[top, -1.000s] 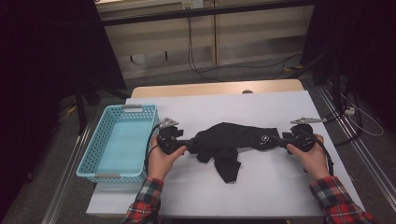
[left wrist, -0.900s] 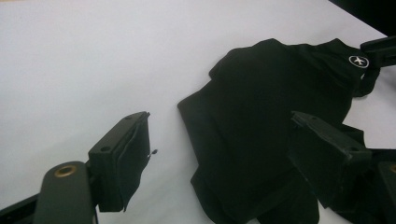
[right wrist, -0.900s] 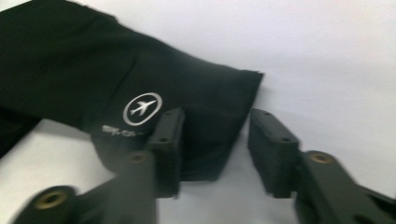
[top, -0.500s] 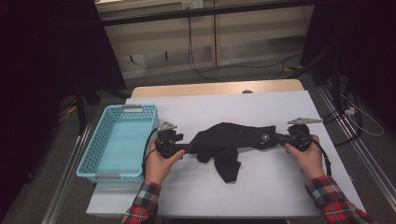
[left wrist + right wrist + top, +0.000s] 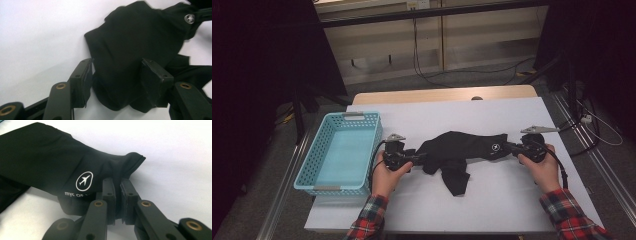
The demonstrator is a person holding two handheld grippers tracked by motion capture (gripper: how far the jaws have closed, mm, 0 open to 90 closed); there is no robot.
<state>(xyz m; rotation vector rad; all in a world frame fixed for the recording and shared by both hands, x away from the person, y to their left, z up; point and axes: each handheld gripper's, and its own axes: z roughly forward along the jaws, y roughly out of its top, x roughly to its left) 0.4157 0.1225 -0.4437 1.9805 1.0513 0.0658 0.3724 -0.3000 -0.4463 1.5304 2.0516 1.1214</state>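
A: What is the right gripper (image 5: 118,185) doing?

B: Its jaws are pinched nearly together on the hem of the black garment (image 5: 462,150), just beside the little white plane logo (image 5: 84,180). The cloth comes out from between the pads and runs away ahead of the tool. I'd judge that corner is being held fast so the fabric can be pulled taut.

A: And the left gripper (image 5: 116,75)?

B: About half open, and its jaws have just been closing. A bunched edge of the garment lies between them, right at the tips. The pad on one side touches the fabric, but I can't see both pads pressing, so I would not call it a grip yet.

A: So the garment lies between the two tools?

B: Yes, stretched out on the white table (image 5: 492,200) from one gripper to the other, with a loose flap hanging toward the person. Taking it at opposite ends looks like the start of spreading or folding it.

A: What else is there, by count?

B: One garment, two grippers, one blue basket (image 5: 339,150). The basket stands just behind the left tool on its outer side, and nothing lies in it that I can see.
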